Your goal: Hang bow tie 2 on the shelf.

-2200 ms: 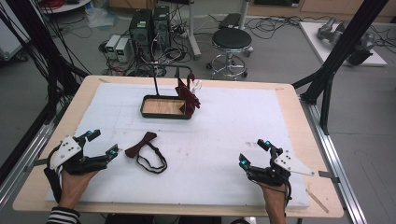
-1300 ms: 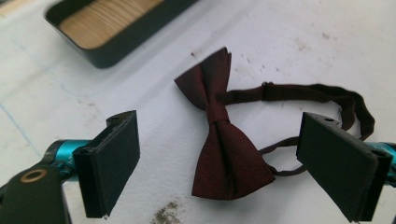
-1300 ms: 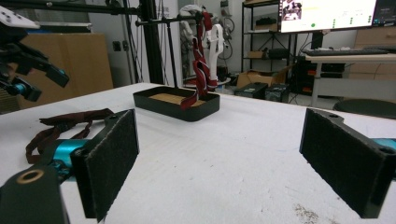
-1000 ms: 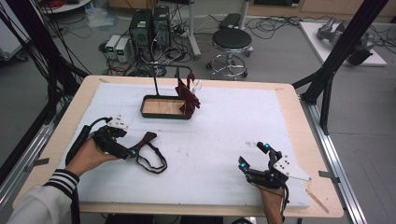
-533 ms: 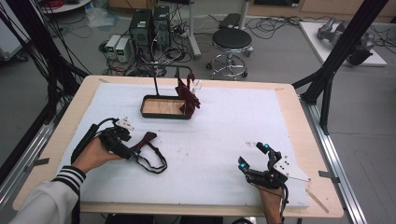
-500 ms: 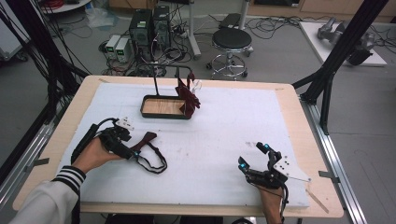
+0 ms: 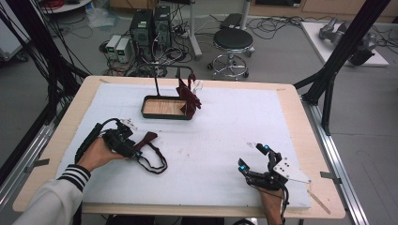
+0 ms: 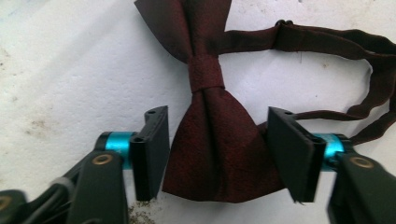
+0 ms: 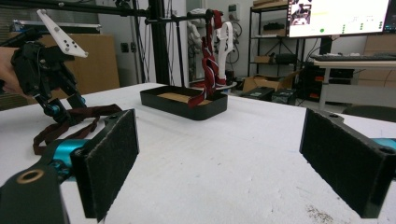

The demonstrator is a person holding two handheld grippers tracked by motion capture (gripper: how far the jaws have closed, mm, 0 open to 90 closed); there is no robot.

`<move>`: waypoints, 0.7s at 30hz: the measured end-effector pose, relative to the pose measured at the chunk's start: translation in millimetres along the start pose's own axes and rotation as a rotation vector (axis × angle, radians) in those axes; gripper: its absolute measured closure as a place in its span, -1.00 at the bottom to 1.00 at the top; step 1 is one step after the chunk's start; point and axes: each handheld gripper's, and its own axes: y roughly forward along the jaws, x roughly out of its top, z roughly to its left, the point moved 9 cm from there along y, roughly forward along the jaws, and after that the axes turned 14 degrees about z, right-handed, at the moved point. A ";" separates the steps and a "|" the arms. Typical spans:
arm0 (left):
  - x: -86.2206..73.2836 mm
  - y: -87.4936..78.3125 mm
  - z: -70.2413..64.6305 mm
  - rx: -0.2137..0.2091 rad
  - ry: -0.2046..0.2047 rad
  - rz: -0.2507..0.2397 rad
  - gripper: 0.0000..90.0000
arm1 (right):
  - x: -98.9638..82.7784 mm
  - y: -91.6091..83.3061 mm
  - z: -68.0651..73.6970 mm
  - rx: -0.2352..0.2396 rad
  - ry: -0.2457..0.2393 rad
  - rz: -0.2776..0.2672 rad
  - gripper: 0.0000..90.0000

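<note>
A dark red bow tie point(image 8: 205, 74) with a thin strap loop point(image 7: 155, 163) lies flat on the white mat at the front left. My left gripper point(image 7: 137, 151) points down over it. Its jaws have just been closing and now stand on either side of the near wing point(image 8: 217, 154), with no squeeze showing in the cloth. My right gripper point(image 7: 252, 158) rests open near the front right with nothing between its pads point(image 9: 109, 158). The right gripper view also shows the left gripper point(image 9: 51, 109) over the bow tie, far off at the left.
A black tray point(image 7: 166, 115) with a wooden floor stands at the back middle of the mat. A thin black stand point(image 7: 156, 79) rises from it, and another dark red bow tie point(image 7: 189, 96) hangs from its bar. White mat lies between the two grippers.
The left hand came in from the table's left edge to the bow tie and lowered over it. Its jaws narrowed around the near wing. The right gripper stayed put.
</note>
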 end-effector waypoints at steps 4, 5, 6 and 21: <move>-0.7 -1.4 -2.0 -0.010 -0.016 0.006 0.22 | 0.0 0.0 -0.1 0.000 0.000 -0.001 -0.76; -0.9 -2.8 -2.1 -0.006 -0.018 0.005 0.34 | 0.0 0.0 -0.1 0.000 0.000 -0.002 -0.76; -0.9 -2.8 -2.1 -0.006 -0.018 0.005 0.46 | 0.1 0.0 -0.1 -0.001 -0.001 -0.002 -0.76; 0.7 -22.3 0.6 0.043 -0.018 -0.100 0.69 | -0.1 -0.3 0.7 -0.003 -0.006 -0.004 -0.76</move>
